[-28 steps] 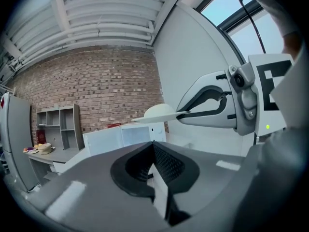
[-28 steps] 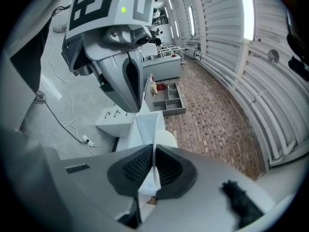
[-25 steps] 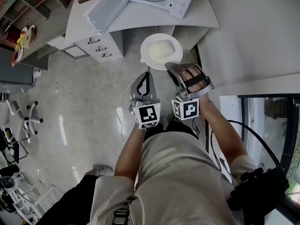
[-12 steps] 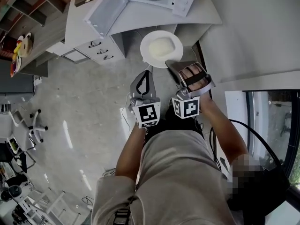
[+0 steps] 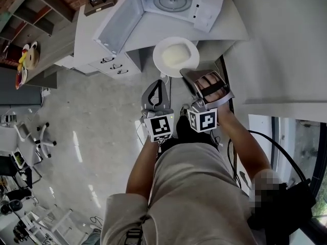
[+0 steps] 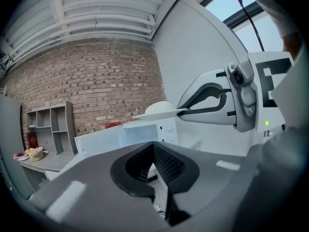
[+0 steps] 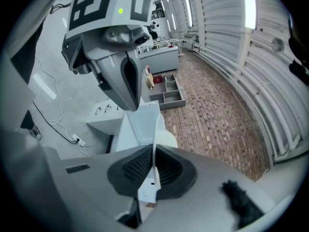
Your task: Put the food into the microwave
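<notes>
Nearest, the person's forearms are reaching fwd, one gripper in each hand. The L gripper point(image 5: 158, 83) is riding alongside w/ its jaws pressed together and nothing btwn them. It's prob. being kept free as the spare hand, e.g. for the door.

The R gripper point(image 5: 188, 71) is clamping the near rim of the white plate point(image 5: 159, 61). In the R gripper view that rim is running edge-on btwn the pads. The grip is on the rim only, so the plate is sticking out ahead of the jaws. It's being held about level, likely so the pale mound of food point(image 5: 177, 53) isn't sliding off. From the head view the plate is hanging in the air at the front edge of the white counter point(image 5: 153, 32), short of the oven and touching nothing but the jaws.

Beyond it, the microwave point(image 5: 207, 11) is sitting on the counter. Its door point(image 5: 118, 22) is standing wide open to the left, and the glass turntable point(image 5: 172, 1) is showing bare. So the food isn't inside, and the way in is lying clear.

Judging ahead, the plate is needing to stay level through the opening and land centred on the turntable. The risk is it tipping in a rim-only grip.
</notes>
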Demonstrator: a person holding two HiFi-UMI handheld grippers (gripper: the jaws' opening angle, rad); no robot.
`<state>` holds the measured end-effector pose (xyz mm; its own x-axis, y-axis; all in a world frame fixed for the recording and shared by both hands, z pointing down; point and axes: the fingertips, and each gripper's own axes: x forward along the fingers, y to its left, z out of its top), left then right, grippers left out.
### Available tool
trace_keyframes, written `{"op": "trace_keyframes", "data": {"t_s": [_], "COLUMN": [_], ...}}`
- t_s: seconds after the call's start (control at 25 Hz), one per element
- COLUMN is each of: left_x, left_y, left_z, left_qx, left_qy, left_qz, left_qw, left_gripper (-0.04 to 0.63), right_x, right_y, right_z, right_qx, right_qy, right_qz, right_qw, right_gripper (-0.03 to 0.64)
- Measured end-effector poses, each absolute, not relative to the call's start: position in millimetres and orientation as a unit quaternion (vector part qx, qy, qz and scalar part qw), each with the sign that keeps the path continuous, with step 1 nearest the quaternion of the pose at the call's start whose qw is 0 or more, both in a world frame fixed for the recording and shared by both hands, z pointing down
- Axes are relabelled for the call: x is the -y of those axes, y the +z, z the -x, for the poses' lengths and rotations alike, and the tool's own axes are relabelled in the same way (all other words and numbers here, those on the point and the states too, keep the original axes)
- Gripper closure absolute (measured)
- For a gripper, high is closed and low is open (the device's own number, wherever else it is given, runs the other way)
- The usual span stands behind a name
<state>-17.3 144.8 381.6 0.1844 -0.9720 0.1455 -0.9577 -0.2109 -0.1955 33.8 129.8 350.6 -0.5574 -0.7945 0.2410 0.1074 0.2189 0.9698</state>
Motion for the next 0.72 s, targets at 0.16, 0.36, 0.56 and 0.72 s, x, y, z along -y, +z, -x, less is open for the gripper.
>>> {"op": "trace_keyframes", "data": {"t_s": [0.16, 0.36, 0.56, 0.72], "left_x": [-111, -80, -62, -47], "left_y": [392, 407, 405, 400], "left_z": [5, -7, -12, -14], "left_qx": [-0.630, -0.636, -0.634, -0.632], "left_qy": [-0.123, -0.131, -0.139, -0.137], "left_qz": [0.767, 0.761, 0.761, 0.762], "left_qw": [0.023, 0.004, -0.001, 0.000], "left_gripper": [0.589, 0.588, 0.588, 0.588], "right_x": [-92, -56, -37, -23], "right_y": [357, 364, 366, 370], "right_z": [-40, -49, -52, -56], "right_qx": [0.676, 0.683, 0.682, 0.682], "right_qy": [-0.572, -0.566, -0.566, -0.563], "right_qz": [-0.252, -0.252, -0.246, -0.245], "right_qw": [0.390, 0.388, 0.392, 0.397], "right_gripper": [0.598, 0.598, 0.598, 0.597]}}
